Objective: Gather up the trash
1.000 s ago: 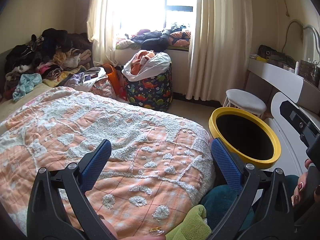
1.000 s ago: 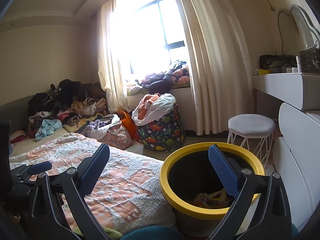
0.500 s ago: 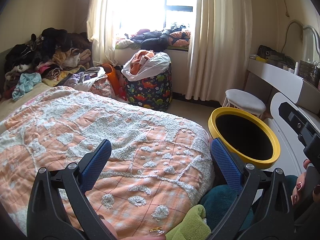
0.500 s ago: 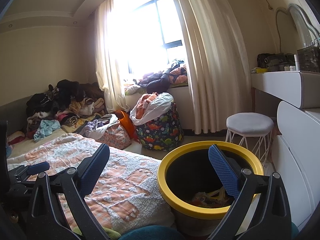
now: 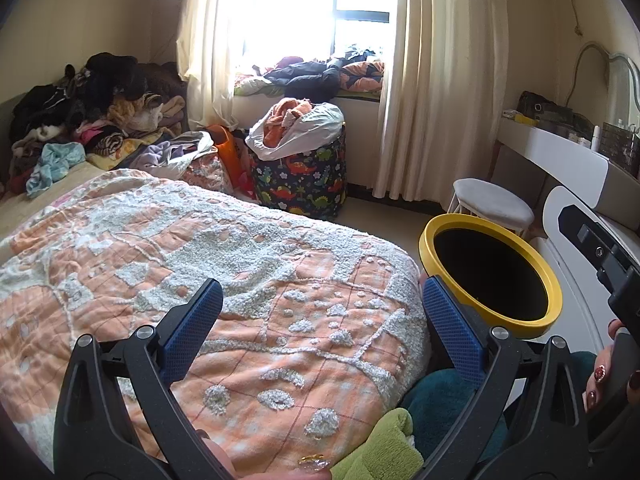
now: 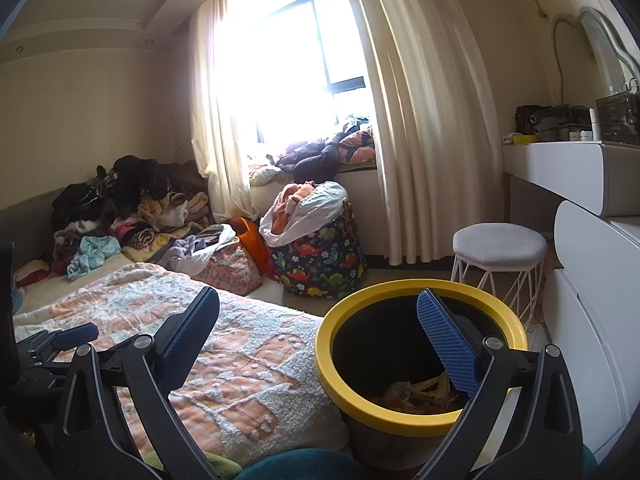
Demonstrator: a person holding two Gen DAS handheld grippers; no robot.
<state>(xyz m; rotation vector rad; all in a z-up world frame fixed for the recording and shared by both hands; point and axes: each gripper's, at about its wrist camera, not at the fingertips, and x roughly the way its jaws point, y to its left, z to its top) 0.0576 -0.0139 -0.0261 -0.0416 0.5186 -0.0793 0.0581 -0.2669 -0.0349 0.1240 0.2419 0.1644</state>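
Note:
A yellow-rimmed black trash bin (image 6: 420, 360) stands on the floor beside the bed, with crumpled wrappers (image 6: 416, 394) at its bottom. It also shows in the left wrist view (image 5: 490, 276), its inside dark. My right gripper (image 6: 320, 320) is open and empty, its right finger above the bin's mouth. My left gripper (image 5: 320, 312) is open and empty, held over the orange and white blanket (image 5: 200, 264) on the bed. The right gripper's body (image 5: 600, 256) shows at the right edge of the left wrist view.
A dinosaur-print laundry basket (image 5: 300, 172) full of clothes stands under the window. A clothes pile (image 5: 96, 108) covers the bed's far end. A white stool (image 6: 500, 248) and a white dresser (image 6: 592, 320) stand right of the bin. Curtains hang behind.
The right gripper has drifted slightly, so the bin sits a little lower and more central in its view. The left gripper has barely moved.

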